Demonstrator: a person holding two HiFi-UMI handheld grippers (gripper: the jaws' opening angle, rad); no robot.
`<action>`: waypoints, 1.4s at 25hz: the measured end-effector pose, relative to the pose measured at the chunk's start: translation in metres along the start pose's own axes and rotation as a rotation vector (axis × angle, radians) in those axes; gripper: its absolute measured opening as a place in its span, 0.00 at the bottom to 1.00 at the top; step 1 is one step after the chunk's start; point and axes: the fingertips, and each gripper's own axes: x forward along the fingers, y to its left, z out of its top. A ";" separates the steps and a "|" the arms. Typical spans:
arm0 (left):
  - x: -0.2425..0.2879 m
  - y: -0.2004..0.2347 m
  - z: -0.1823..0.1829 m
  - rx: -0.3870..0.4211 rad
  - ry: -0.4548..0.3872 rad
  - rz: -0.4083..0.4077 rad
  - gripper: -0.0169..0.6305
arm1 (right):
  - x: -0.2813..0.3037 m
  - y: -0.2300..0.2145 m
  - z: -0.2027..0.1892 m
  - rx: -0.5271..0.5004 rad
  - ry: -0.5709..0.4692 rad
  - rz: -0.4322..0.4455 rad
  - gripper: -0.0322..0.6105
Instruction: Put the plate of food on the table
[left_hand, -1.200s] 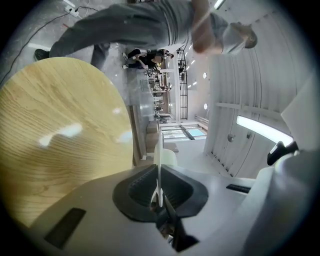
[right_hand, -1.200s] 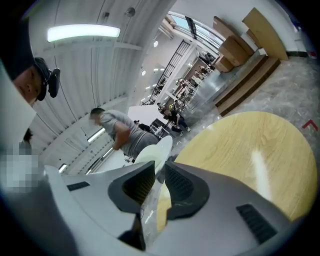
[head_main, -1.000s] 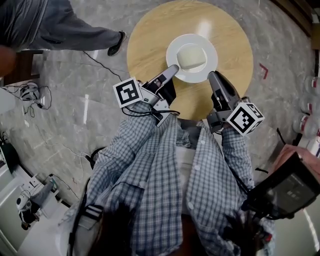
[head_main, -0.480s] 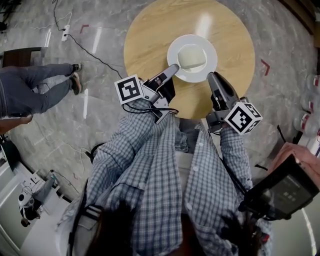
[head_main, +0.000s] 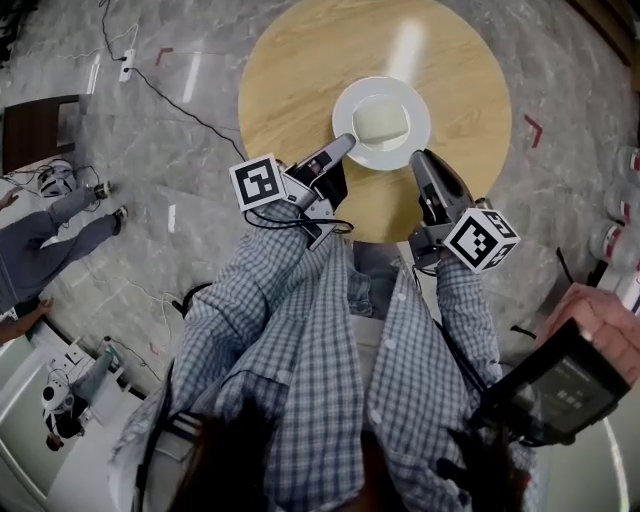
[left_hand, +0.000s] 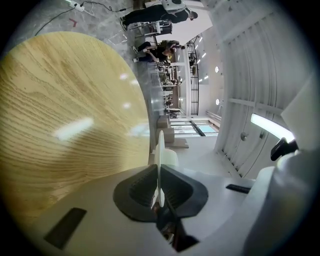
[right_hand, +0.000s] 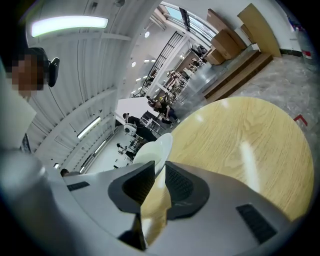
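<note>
Nearby, bystander (head_main: 55, 235) and floor cables (head_main: 185, 108) beside the round table (head_main: 290, 90).

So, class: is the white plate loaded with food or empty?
Loaded. In the head view a pale block of food sits in the middle of the white plate, with the bare rim showing all round it.

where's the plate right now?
Head view, upper centre: the plate is over the near part of the round wooden table, its near rim pinched by the left gripper and right gripper.
</note>
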 end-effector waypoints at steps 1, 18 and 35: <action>0.001 0.001 0.000 -0.003 0.002 0.004 0.06 | 0.000 -0.001 -0.001 0.006 0.004 -0.004 0.16; 0.018 0.083 0.004 -0.019 -0.001 0.077 0.06 | 0.032 -0.073 -0.039 0.060 0.076 -0.038 0.16; 0.013 0.112 -0.002 -0.014 0.033 0.182 0.06 | 0.034 -0.091 -0.061 0.100 0.110 -0.118 0.16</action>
